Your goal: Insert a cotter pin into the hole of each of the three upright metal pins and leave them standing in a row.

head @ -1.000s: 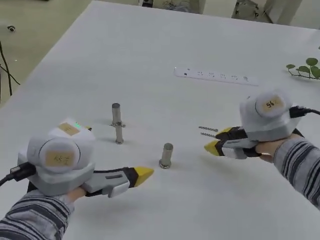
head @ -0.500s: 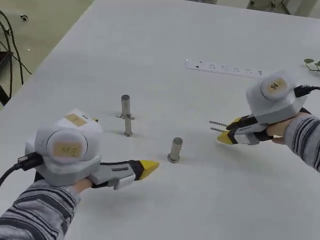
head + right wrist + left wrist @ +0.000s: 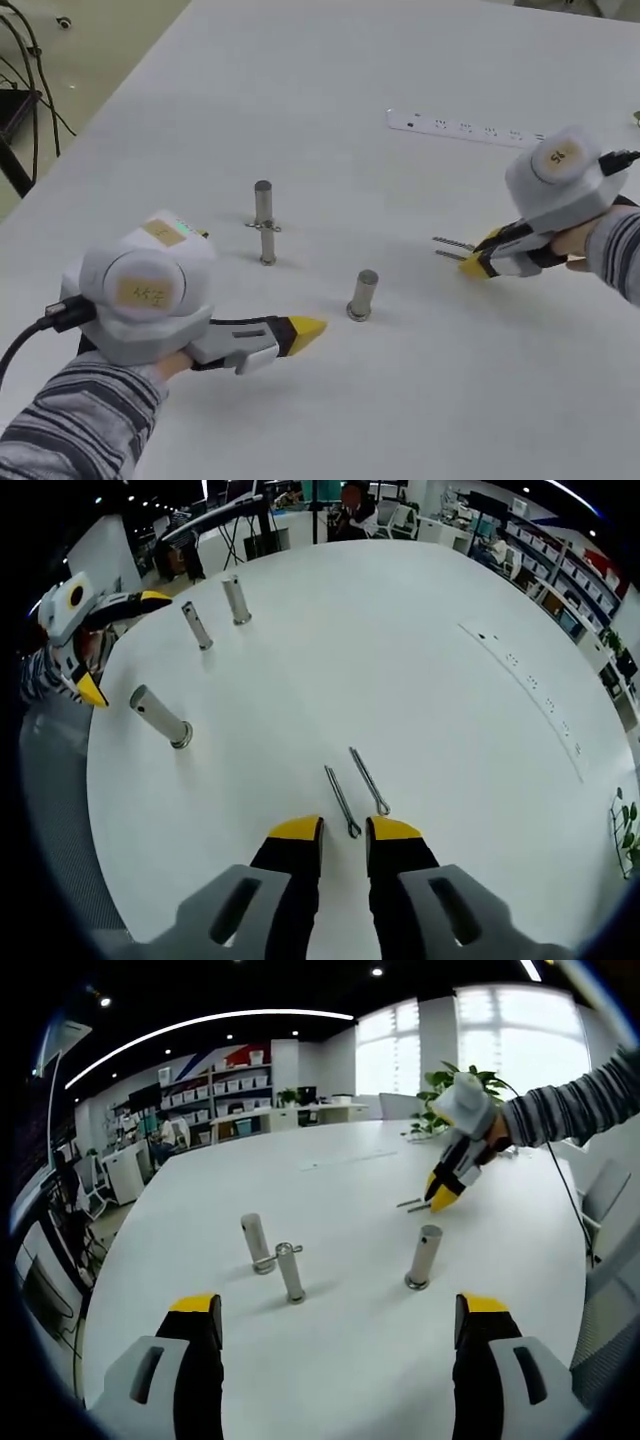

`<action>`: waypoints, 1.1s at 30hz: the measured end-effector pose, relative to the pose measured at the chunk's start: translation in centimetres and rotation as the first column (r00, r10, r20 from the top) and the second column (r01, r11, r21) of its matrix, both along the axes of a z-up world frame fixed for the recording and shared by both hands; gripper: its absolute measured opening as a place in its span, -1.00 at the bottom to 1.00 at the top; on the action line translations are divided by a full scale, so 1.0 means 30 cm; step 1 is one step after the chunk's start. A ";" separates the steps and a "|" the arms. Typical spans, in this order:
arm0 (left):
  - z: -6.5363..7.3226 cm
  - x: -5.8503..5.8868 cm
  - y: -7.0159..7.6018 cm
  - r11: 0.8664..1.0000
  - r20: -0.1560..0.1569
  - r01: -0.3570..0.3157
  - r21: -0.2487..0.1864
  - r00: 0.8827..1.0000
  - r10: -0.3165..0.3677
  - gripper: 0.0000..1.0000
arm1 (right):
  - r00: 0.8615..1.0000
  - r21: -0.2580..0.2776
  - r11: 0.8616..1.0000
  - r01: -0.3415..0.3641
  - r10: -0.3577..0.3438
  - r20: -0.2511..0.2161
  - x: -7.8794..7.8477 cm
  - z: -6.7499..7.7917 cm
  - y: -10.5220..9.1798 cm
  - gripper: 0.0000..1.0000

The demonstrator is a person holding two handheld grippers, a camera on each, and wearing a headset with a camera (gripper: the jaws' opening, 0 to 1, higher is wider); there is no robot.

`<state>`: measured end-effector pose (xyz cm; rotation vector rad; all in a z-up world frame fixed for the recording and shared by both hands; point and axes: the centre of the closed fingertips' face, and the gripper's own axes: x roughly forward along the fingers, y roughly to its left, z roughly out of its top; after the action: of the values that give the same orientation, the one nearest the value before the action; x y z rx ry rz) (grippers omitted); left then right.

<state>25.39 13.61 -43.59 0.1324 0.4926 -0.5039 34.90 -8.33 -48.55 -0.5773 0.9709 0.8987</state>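
Right gripper [image 3: 345, 828] fingers barely parted, empty, cotter pins [image 3: 340, 798] at 12 o'clock, likely for pickup; left gripper [image 3: 340, 1305] fingers spread toward bare upright pin [image 3: 428, 1252].

a broad white table [image 3: 300, 90] runs the length of an open-plan office, with a white power strip [image 3: 465, 130] lying along its far side. tall windows [image 3: 490, 1030] let in daylight behind a leafy potted plant [image 3: 438, 1080] — overhead, a curved light strip [image 3: 200, 1022] and small spotlights [image 3: 377, 972] cut across a dark ceiling [image 3: 250, 985]. shelves [image 3: 215, 1085] and desks [image 3: 250, 1115] line the far wall, with office chairs [image 3: 70, 1195] nearby. off the table's edge, black cables [image 3: 35, 60] trail over a pale floor [image 3: 100, 30].
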 end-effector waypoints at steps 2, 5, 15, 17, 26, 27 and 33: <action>0.001 0.001 -0.001 1.000 0.001 0.001 0.000 1.000 -0.001 0.91 | 1.000 -0.015 1.000 0.001 -0.001 -0.012 0.004 -0.006 -0.008 -0.80; 0.000 0.000 -0.002 1.000 0.001 0.005 0.002 1.000 -0.005 0.91 | 1.000 -0.049 0.998 -0.026 0.025 -0.015 0.005 -0.019 -0.014 -0.89; -0.001 -0.003 -0.008 1.000 -0.003 0.015 0.000 1.000 -0.015 0.89 | 0.994 -0.112 0.988 -0.108 0.104 -0.045 0.012 -0.014 -0.021 -0.99; 0.000 -0.003 -0.009 1.000 -0.002 0.016 0.000 1.000 -0.016 0.89 | 0.987 -0.133 0.979 -0.156 0.151 -0.048 0.012 -0.013 -0.021 -0.99; -0.003 -0.009 -0.013 1.000 -0.007 0.024 0.003 1.000 -0.024 0.85 | 0.965 -0.172 0.949 -0.263 0.262 -0.031 0.033 -0.026 -0.021 -1.00; -0.006 -0.013 -0.015 1.000 -0.012 0.026 0.003 1.000 -0.026 0.84 | 0.964 -0.174 0.948 -0.266 0.265 -0.028 0.030 -0.025 -0.018 -1.00; -0.008 -0.028 -0.031 0.999 -0.022 0.042 -0.002 0.999 -0.042 0.81 | 0.966 -0.176 0.950 -0.258 0.260 -0.011 0.021 -0.019 -0.010 -1.00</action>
<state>24.55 12.69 -43.84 0.1362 0.5115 -0.5473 35.52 -8.64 -49.11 -0.8753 0.9836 1.0468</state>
